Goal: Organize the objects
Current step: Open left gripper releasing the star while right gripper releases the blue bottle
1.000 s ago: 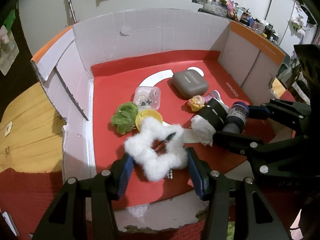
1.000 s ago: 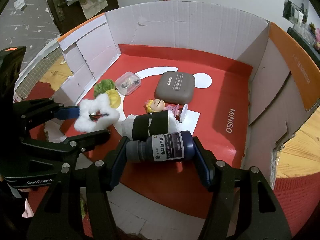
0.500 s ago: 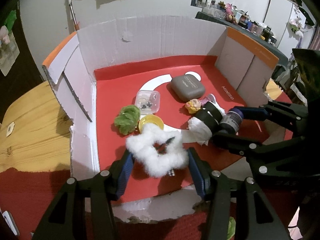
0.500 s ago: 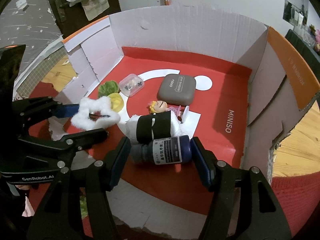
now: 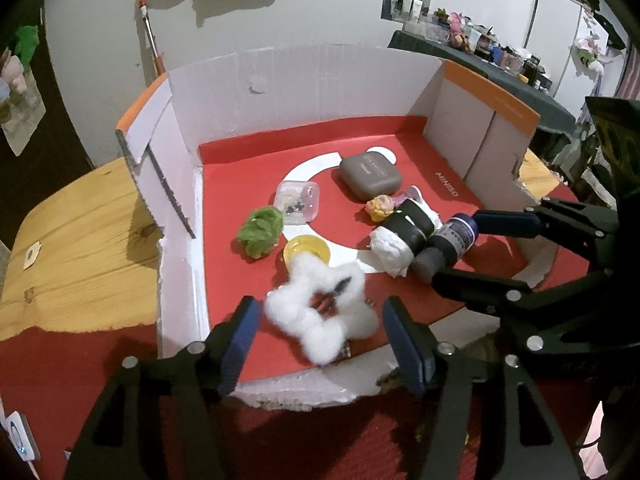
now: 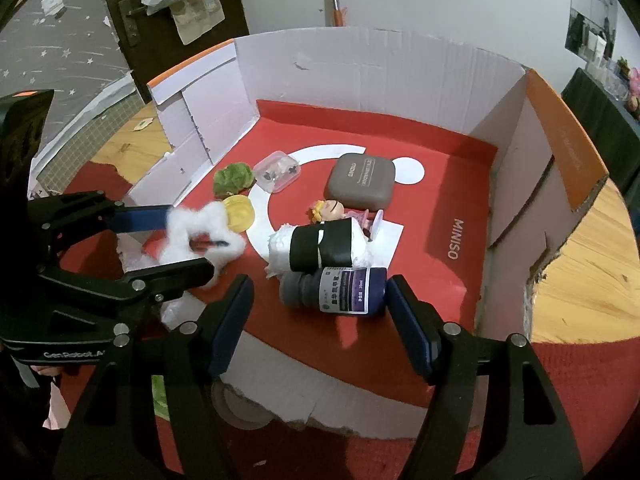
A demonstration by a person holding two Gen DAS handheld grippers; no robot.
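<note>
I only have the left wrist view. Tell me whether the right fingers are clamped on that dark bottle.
Observer: No. In the right wrist view the dark bottle lies on the red box floor between the open fingers of the right gripper, with a clear gap at its cap end.
Operator: Tell me how it lies.
Observer: On its side, cap toward the left gripper, white label facing up, alongside the black-banded roll.
Operator: Report what is under the doll behind that roll.
Observer: The doll lies partly on a white sheet that sticks out past the roll.
</note>
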